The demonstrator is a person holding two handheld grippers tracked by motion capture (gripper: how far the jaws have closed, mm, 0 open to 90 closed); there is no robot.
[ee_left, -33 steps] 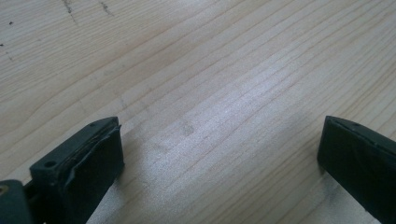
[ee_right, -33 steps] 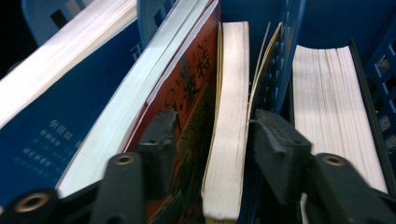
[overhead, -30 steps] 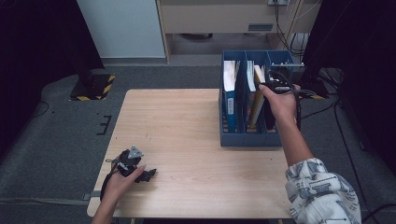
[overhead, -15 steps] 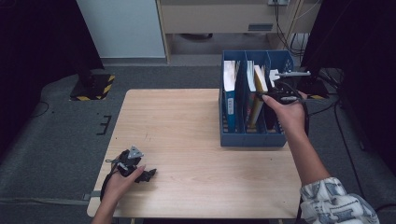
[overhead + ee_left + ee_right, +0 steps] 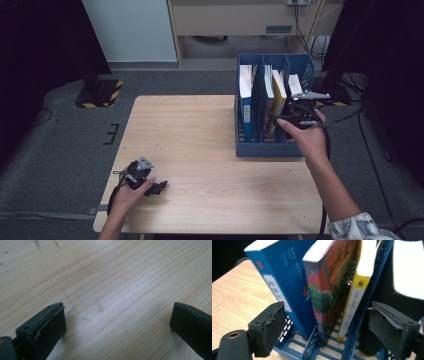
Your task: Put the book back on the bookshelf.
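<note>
A blue three-slot file rack (image 5: 260, 150) stands on the right side of the wooden table (image 5: 200, 150). Its left slot holds a blue book (image 5: 246, 95), its middle slot a colourful book (image 5: 332, 285) and a yellow book (image 5: 279, 92), its right slot a white book (image 5: 295, 84). My right gripper (image 5: 292, 114) hovers over the rack's near right part. Its jaws have just been opening. My right gripper (image 5: 327, 315) stands wide open, the books beyond its pads and nothing pressed between them. My left gripper (image 5: 159, 188) rests open on the table's near left corner; bare wood lies between the jaws of my left gripper (image 5: 120, 312).
Dark floor surrounds the table. A pale cabinet (image 5: 130, 30) and a wooden shelf unit (image 5: 240, 20) stand behind it. Cables (image 5: 320, 45) hang at the back right. A yellow-and-black striped base (image 5: 100, 95) sits on the floor to the left.
My right gripper has drawn back from the rack's far end toward its near end and sunk slightly, uncovering the white book. The left gripper has stayed put.
</note>
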